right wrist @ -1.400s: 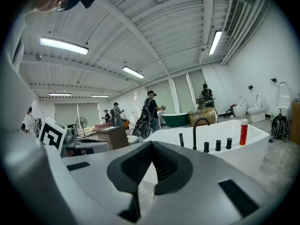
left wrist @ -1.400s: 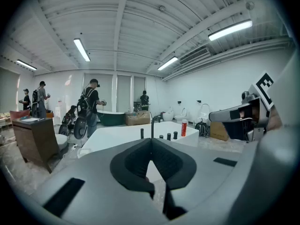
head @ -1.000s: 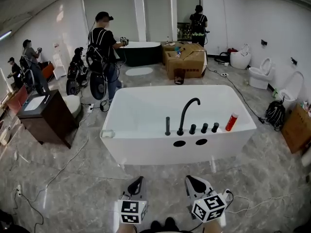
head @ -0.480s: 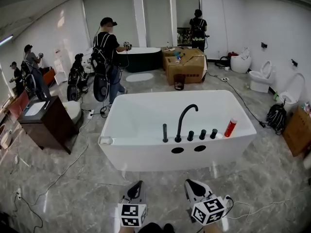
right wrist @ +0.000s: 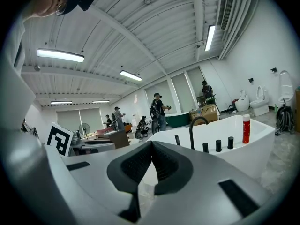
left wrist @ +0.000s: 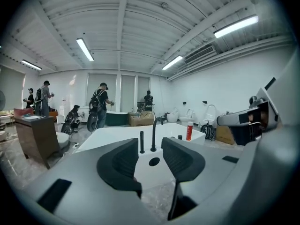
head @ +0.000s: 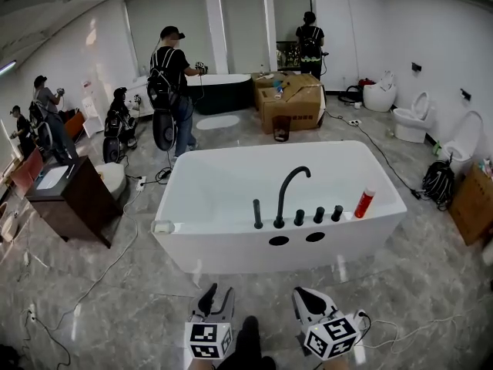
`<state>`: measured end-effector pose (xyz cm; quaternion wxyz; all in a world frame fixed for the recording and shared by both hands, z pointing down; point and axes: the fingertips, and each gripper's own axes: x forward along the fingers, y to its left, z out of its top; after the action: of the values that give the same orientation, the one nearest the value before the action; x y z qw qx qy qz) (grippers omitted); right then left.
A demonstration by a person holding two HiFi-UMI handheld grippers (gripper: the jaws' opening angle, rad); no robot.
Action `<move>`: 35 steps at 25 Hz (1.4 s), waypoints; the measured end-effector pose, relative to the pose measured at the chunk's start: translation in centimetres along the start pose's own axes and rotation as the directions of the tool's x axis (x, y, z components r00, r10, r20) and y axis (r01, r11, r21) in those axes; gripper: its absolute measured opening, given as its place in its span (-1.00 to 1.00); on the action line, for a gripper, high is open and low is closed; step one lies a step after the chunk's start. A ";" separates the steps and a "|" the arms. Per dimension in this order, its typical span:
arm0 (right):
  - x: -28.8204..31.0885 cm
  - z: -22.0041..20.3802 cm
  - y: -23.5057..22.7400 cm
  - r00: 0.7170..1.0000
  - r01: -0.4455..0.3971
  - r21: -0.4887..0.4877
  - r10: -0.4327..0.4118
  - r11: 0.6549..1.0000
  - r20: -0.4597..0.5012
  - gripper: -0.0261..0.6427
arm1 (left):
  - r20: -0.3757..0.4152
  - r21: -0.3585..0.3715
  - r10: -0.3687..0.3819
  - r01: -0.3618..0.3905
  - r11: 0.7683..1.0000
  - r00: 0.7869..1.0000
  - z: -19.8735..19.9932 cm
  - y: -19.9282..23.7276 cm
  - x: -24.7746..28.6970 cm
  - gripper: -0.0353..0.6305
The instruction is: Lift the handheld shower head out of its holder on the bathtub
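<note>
Left gripper (left wrist: 150,148), low and left of centre, has its jaws apart, just opened, with nothing between them; we see only the tub through the gap. Just right of it, the right gripper (right wrist: 151,146) has its jaws together and empty. Both are short of a white bathtub (head: 223,254), with grey floor between, so nothing is touched yet.

Along the tub's near rim, from the left, stands the shower head (head: 257,213), a slim black upright wand seated in its holder. Just beside it is a tall curved black spout (head: 289,190), then three short black knobs (head: 318,215), and a red bottle (head: 364,203) near the right corner.

We judge the wand rigid, smooth and probably slick, light in itself but likely trailing a hose that will drag. Its bare shaft above the holder looks the best grip, with the jaws closing across it from the side away from the spout, then a straight pull upward.
</note>
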<state>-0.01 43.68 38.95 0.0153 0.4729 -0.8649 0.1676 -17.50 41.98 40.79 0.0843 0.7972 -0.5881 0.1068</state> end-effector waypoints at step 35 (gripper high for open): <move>37.1 9.9 -18.4 0.993 0.108 0.021 -0.107 0.994 -0.050 -0.90 | -0.035 -0.035 -0.124 0.122 0.992 0.992 6.6 16.1 41.5 -0.11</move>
<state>-4.05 1.33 41.53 0.0395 0.5148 -0.8354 0.1884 -20.61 -2.65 45.71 0.1149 0.8283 -0.5379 0.1065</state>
